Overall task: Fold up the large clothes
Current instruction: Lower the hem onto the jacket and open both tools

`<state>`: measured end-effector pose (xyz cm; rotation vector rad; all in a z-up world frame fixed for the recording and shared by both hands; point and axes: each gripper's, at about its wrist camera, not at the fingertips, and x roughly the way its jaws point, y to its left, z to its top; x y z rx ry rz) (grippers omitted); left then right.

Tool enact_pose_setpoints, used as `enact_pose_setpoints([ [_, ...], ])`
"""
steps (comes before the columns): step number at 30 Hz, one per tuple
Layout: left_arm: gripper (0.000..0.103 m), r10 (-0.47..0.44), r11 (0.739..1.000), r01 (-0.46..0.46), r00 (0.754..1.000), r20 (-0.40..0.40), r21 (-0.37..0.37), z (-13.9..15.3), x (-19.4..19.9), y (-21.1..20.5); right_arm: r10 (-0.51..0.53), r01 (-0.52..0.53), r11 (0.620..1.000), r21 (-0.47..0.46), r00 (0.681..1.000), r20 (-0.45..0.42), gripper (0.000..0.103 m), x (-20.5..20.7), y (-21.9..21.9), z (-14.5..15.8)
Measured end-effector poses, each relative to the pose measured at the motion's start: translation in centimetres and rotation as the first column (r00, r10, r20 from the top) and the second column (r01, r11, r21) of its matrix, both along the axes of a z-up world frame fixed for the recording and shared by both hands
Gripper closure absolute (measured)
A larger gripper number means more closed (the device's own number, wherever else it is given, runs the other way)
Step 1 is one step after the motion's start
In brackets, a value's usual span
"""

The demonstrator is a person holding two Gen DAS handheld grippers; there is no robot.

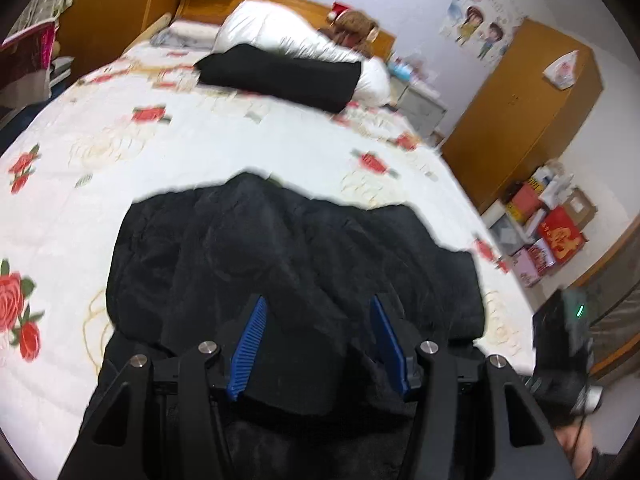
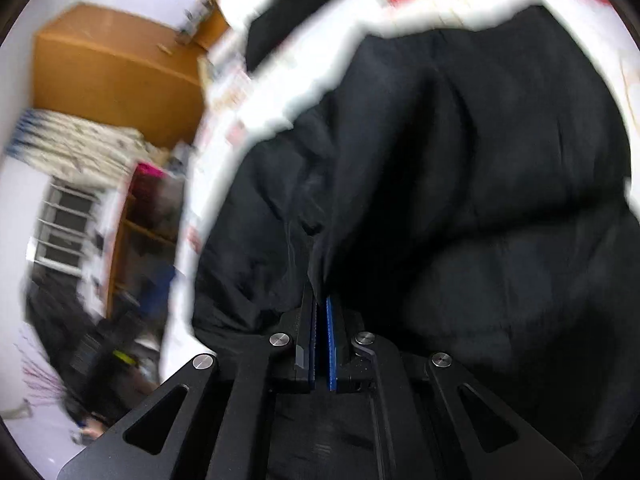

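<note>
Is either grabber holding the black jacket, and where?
The right gripper is shut on a fold of the black jacket near its edge. The left gripper is open over it, holding nothing.

So the left gripper [image 1: 318, 312] is spread wide, blue-padded fingers [image 1: 250, 350] well apart, hanging just over the near edge of the black jacket [image 1: 296, 248] without pinching any of it. The right gripper [image 2: 321, 304] is clamped tight, its blue pads pressed together on a fold of that same jacket. From the left wrist camera you can also spot the right gripper off past the jacket's right side, held in a gloved hand [image 1: 564, 388].
</note>
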<state>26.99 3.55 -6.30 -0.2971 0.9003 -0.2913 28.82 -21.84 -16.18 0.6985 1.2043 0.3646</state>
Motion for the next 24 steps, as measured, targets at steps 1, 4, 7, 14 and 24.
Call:
enact_pose_setpoints([
  [1, 0.047, -0.002, 1.000, 0.002, 1.000, -0.029, 0.004, -1.2, 0.1, 0.0, -0.005, 0.004, 1.000, -0.021, 1.000, -0.030, 0.101, -0.3, 0.0, -1.5],
  [4, 0.047, 0.013, 0.999, -0.007, 0.993, -0.117, 0.049, -4.9, 0.4, 0.1, -0.038, 0.037, 0.999, -0.019, 0.997, -0.071, 0.102, -0.8, -0.7, -4.3],
  [7, 0.048, 0.045, 0.999, -0.040, 0.986, -0.163, 0.033, -7.7, 0.3, 0.6, -0.013, 0.009, 0.998, -0.069, 0.999, -0.047, 0.099, -0.7, -0.7, -3.4],
  [14, 0.048, 0.062, 0.996, -0.052, 0.989, -0.133, 0.079, -9.0, 0.0, -0.1, 0.030, 0.015, 0.967, -0.255, 0.984, 0.175, 0.084, -0.8, -1.3, 4.2],
  [24, 0.048, 0.072, 0.992, -0.061, 0.993, -0.096, 0.110, -9.8, -1.2, -0.5, 0.077, -0.017, 0.907, -0.420, 0.989, 0.127, 0.098, 6.0, -0.2, -0.7],
])
